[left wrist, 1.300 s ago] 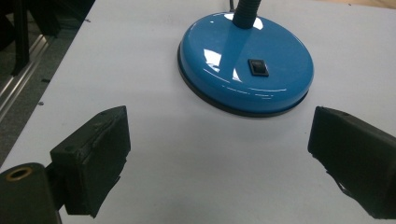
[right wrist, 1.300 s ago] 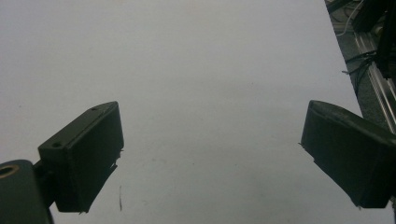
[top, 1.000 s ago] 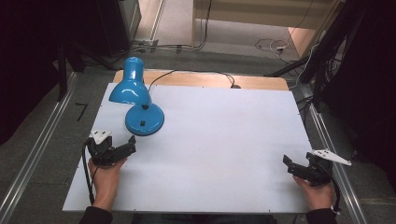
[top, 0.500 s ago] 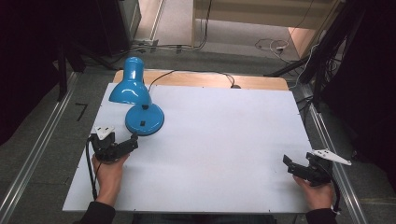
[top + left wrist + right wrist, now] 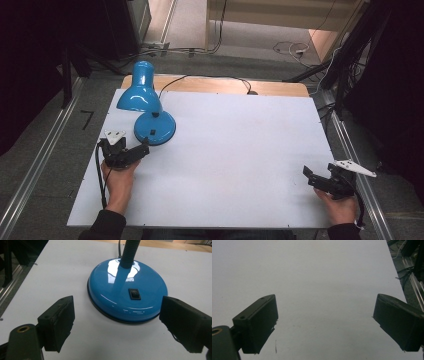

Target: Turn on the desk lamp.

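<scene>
A blue desk lamp (image 5: pixel 150 107) stands at the table's back left, its shade bent over toward the far edge. Its round base (image 5: pixel 127 288) carries a small black rocker switch (image 5: pixel 134 293). My left gripper (image 5: pixel 137 152) is open just in front of the base, nothing between its jaws, which stand wide apart on either side of the base's near rim (image 5: pixel 117 315). My right gripper (image 5: pixel 312 177) rests open near the front right corner, over bare white table (image 5: pixel 319 290).
The lamp's black cord (image 5: pixel 210 79) runs along the wooden back edge. The white tabletop (image 5: pixel 240 145) spreads wide between the two hands. Metal rails (image 5: pixel 35 170) flank the table, with cables on the floor behind.
My left gripper has moved forward toward the lamp base, closing the gap to it. The right gripper has stayed where it was.
</scene>
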